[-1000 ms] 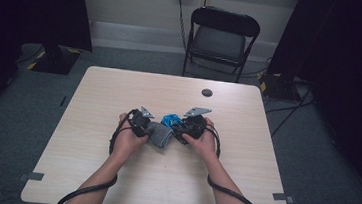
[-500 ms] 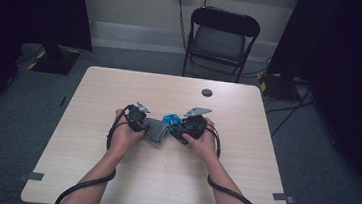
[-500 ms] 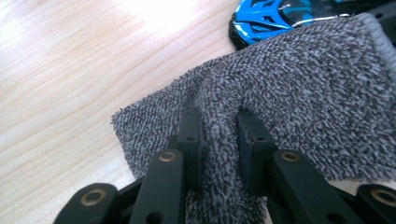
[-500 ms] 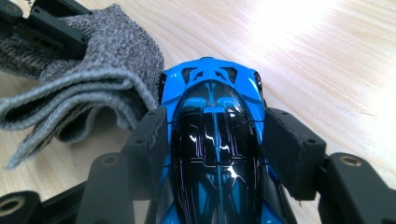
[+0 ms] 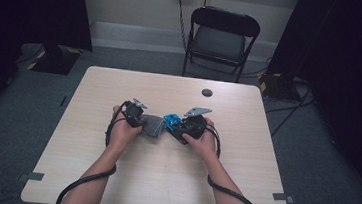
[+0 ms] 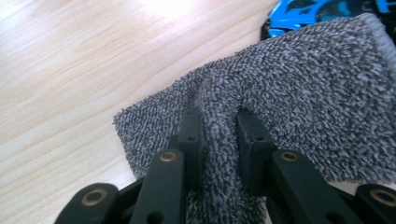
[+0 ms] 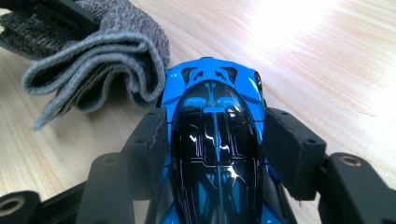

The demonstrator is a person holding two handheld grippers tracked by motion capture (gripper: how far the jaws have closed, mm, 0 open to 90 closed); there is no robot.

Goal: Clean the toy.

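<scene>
Shifted a little since the earlier high view: left gripper (image 5: 139,120) and its cloth (image 5: 152,125), nudged in toward the toy car (image 5: 171,120); right gripper (image 5: 186,127) unmoved. Left jaws pinched tight on a raised fold of the grey terry cloth (image 6: 299,93), pile bunched up between the two pads, loose remainder draped on the table (image 5: 171,181) and reaching to the car's blue nose (image 6: 308,11). Right jaws about half open but firmly clamped on the car (image 7: 215,140), one pad on each flank, glossy black roof between them, blue front end pointing out toward the folded cloth (image 7: 93,51) just beside and apparently touching it. Probably a wiping job: car pinned at mid-table as a steady target, cloth gathered into a wad so as to make a soft rubbing edge rather than a floppy sheet. Both held low over the middle of the table, hands close together, cables trailing back along the forearms. Small dark disc (image 5: 207,92) farther back on the table, well apart and untouched. Folding chair (image 5: 223,35) beyond the far edge.
</scene>
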